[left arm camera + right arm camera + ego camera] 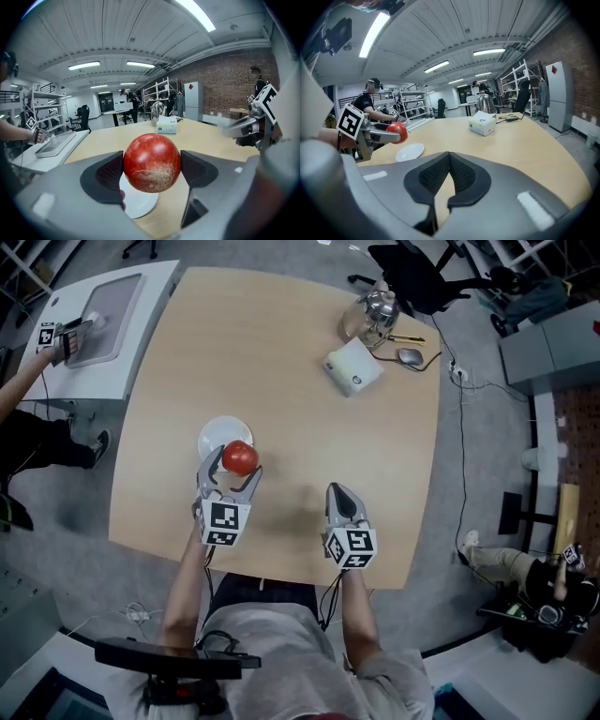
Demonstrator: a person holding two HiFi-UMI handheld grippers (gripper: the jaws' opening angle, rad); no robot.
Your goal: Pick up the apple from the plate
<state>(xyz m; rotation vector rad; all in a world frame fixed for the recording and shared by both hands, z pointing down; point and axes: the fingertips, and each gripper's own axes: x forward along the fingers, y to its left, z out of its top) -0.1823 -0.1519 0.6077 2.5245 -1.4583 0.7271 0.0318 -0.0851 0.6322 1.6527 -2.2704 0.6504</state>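
Observation:
A red apple [240,457] [152,162] [396,130] is held off the table, clear of the small white plate [217,434] [139,204] [409,152] that lies bare beneath and behind it. My left gripper [235,468] [152,168] is shut on the apple, one pad pressed to each side. My right gripper [342,499] [449,174] hovers over the tabletop to the right of the plate, shut, with nothing between its pads.
On the wooden table [291,381], at the far right corner, stand a white tissue box [353,367] [482,125], a metal kettle [374,313] and a computer mouse [410,356]. A white side table [94,329] stands at the left, with a person's hand over it.

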